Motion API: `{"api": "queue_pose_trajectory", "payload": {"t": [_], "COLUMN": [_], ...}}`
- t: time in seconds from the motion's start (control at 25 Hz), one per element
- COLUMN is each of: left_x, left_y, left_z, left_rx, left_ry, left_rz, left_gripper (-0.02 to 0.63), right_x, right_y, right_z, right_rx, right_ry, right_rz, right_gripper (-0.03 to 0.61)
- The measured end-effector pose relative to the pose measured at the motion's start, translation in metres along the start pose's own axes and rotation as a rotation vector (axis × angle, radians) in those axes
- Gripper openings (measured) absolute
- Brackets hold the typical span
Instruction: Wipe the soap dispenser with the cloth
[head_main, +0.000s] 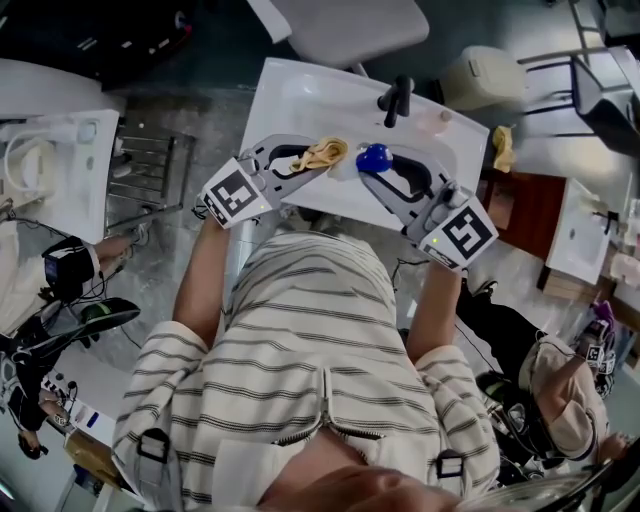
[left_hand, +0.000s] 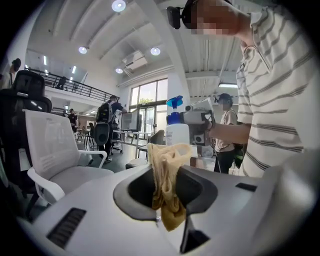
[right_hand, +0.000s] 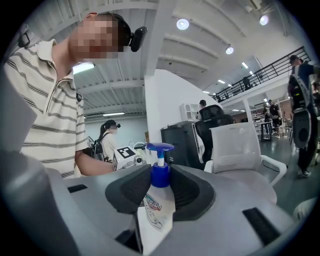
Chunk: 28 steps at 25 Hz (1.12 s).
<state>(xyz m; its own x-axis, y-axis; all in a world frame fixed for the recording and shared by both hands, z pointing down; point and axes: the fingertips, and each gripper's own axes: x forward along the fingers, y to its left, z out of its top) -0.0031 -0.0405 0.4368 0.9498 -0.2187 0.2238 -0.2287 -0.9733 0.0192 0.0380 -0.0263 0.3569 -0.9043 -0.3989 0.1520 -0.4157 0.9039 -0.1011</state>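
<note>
My right gripper (head_main: 372, 165) is shut on the soap dispenser (right_hand: 156, 207), a white bottle with a blue pump, held up in front of the person's chest over the sink (head_main: 300, 95). In the head view the dispenser (head_main: 368, 158) shows mainly as its blue top. My left gripper (head_main: 322, 160) is shut on a tan cloth (head_main: 320, 154), bunched between its jaws. The cloth (left_hand: 167, 187) hangs from the jaws in the left gripper view, with the dispenser (left_hand: 176, 131) just beyond it. Cloth and bottle are very close; whether they touch is unclear.
A black faucet (head_main: 396, 98) stands at the back of the white sink. A yellow rag (head_main: 503, 148) lies right of the basin. A white office chair (left_hand: 55, 155) stands behind. Other people sit or stand around, low left and low right in the head view.
</note>
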Motion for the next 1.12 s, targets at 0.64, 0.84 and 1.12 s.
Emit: {"api": "queue_pose_trajectory", "payload": {"t": [0.64,0.84,1.12], "left_x": [-0.015,-0.018,-0.026], "left_y": [0.028,0.034,0.047], "left_z": [-0.004,-0.007,-0.013], "left_rx": [-0.108,-0.117,-0.17], "left_ry": [-0.065,-0.064,-0.063], "left_rz": [0.271,0.396,0.513], "left_gripper": [0.091,0.091,0.091], "right_x": [0.025,0.034,0.05], "right_y": [-0.04,-0.053,-0.074], "right_z": [-0.022,-0.031,-0.051], "right_rx": [0.012,0.054,0.046], "right_ry": [0.057,0.043,0.053], "right_rz": [-0.277,-0.376,-0.469], "right_gripper": [0.124,0.124,0.124]}}
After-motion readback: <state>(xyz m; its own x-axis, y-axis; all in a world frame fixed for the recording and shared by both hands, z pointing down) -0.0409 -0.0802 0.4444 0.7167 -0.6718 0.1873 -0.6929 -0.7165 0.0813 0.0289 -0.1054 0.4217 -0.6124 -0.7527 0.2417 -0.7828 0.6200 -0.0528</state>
